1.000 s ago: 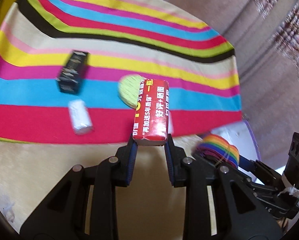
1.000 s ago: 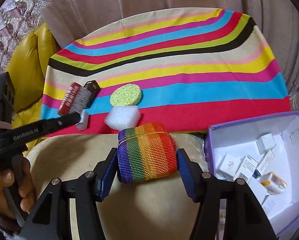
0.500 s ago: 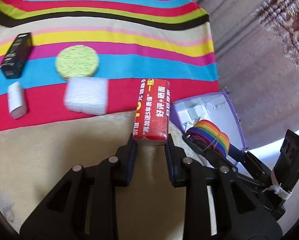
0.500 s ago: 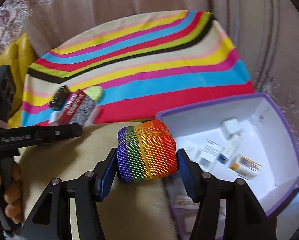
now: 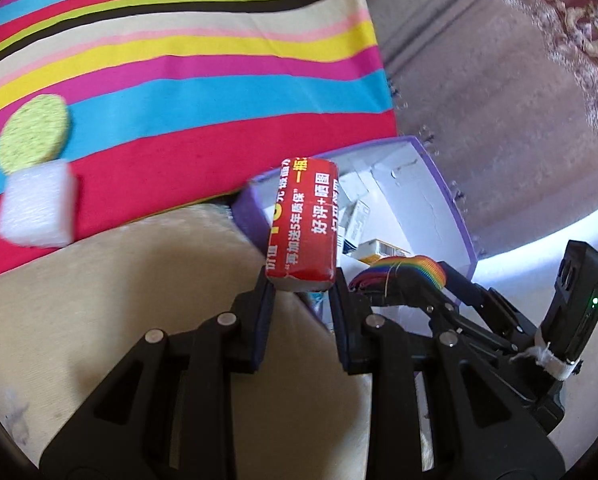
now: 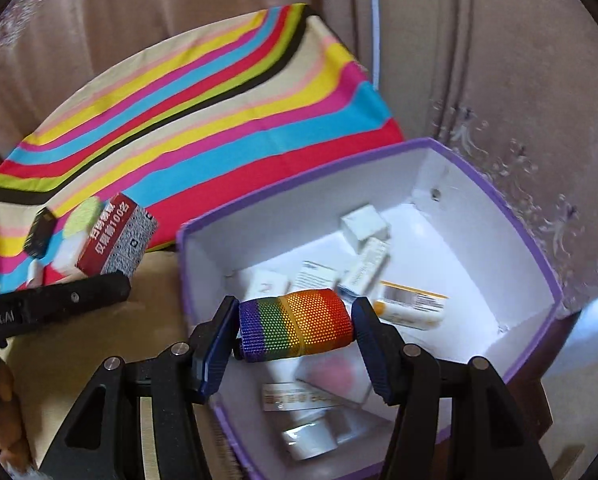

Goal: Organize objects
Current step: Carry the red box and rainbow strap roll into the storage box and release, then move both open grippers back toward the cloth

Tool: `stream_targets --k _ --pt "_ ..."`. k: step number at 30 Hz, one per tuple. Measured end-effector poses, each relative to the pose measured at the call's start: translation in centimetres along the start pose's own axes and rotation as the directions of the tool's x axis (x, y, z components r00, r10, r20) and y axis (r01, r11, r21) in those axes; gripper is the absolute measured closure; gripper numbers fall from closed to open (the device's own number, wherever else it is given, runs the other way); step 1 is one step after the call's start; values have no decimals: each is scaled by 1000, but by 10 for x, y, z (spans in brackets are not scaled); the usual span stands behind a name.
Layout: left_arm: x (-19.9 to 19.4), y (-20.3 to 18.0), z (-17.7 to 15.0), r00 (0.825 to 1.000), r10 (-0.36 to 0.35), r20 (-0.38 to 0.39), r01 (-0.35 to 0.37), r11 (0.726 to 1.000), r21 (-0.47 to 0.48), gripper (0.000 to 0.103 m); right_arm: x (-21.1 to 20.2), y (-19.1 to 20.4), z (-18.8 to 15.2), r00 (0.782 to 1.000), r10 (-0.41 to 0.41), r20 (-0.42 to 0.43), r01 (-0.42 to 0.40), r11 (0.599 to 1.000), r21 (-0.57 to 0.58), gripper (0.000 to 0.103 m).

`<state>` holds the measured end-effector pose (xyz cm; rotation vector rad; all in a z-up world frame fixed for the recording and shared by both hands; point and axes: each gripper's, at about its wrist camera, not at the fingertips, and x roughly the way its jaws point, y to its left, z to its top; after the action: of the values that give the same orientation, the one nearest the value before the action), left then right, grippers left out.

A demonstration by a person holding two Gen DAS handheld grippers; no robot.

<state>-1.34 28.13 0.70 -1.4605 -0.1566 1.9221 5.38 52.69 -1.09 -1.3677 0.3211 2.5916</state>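
Left gripper (image 5: 301,298) is clamped on the low end of a red box (image 5: 304,224); the box sticks up and forward past the pads, white and yellow print on its face. It's in the air at the near-left corner of the purple bin (image 5: 447,200), not inside it. Right gripper (image 6: 295,330) is closed on a rainbow pouch (image 6: 295,324), pads pressing both short ends, held level over the bin interior, above the small cartons (image 6: 365,226) and a white tube (image 6: 413,307) lying on the bin floor. From the right wrist camera the red box shows off to the left, outside the bin wall (image 6: 203,240). Both loads are clear of the bin contents. On the striped cloth (image 5: 203,80) left of the bin: a white foam block (image 5: 37,210) with a green round sponge (image 5: 33,132) just behind it, touching or nearly so. A black box (image 6: 39,232) lies further left, blurred. Beige surface (image 5: 111,300) sits under the grippers.
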Motion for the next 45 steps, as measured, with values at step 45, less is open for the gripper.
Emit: stream_targets --k 45 --pt "-66 85 -7 983 104 153 -74 979 -188 45 -4 60 6 999 17 -45 -19 999 -51 29"
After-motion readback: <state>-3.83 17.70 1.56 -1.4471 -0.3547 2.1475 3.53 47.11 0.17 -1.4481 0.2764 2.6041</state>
